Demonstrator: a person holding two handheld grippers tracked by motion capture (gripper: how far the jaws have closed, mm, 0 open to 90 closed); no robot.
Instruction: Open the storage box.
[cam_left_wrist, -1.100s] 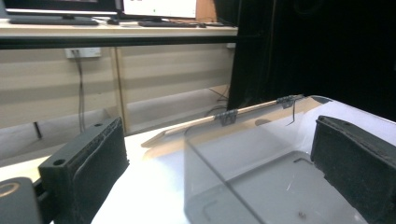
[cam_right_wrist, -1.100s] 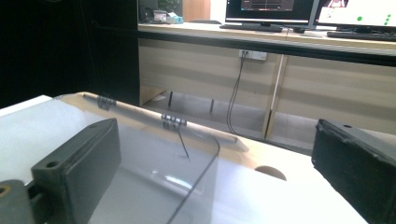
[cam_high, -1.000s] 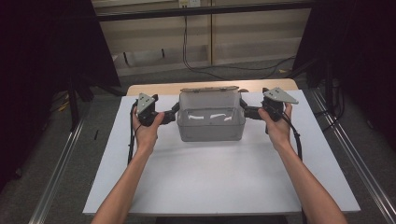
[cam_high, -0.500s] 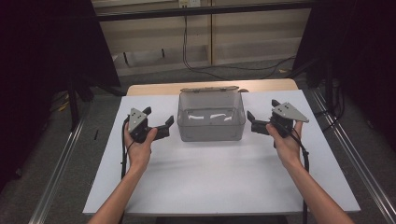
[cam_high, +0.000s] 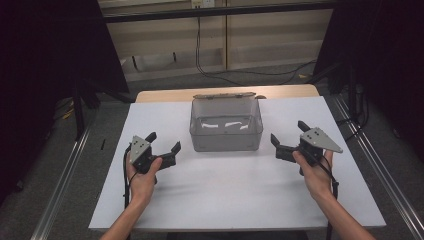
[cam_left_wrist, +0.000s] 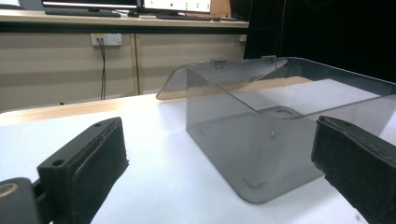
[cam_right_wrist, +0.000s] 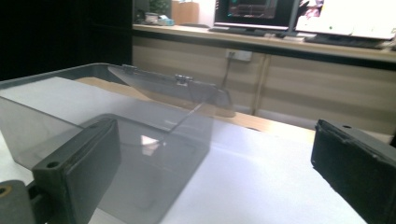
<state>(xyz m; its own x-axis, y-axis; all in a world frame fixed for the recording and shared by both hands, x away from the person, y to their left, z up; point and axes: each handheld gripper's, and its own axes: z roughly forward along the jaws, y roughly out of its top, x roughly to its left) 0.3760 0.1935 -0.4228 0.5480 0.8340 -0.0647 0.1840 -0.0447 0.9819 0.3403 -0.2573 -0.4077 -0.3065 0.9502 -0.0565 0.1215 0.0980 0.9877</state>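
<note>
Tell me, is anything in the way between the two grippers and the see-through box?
Nothing visible is. The clear box sits alone on the white table, lid hinged open at the back. The left gripper and the right gripper hang open, one on each side of it, apart from its walls, with bare tabletop between.

Setting: I am working in a lab or test room. White table (cam_high: 225, 200) standing between dark curtains (cam_high: 50, 60); monitors (cam_right_wrist: 299, 14) glowing on the far bench; wall socket (cam_left_wrist: 106, 39) feeding cables; metal floor rails (cam_high: 65, 185) running alongside.
</note>
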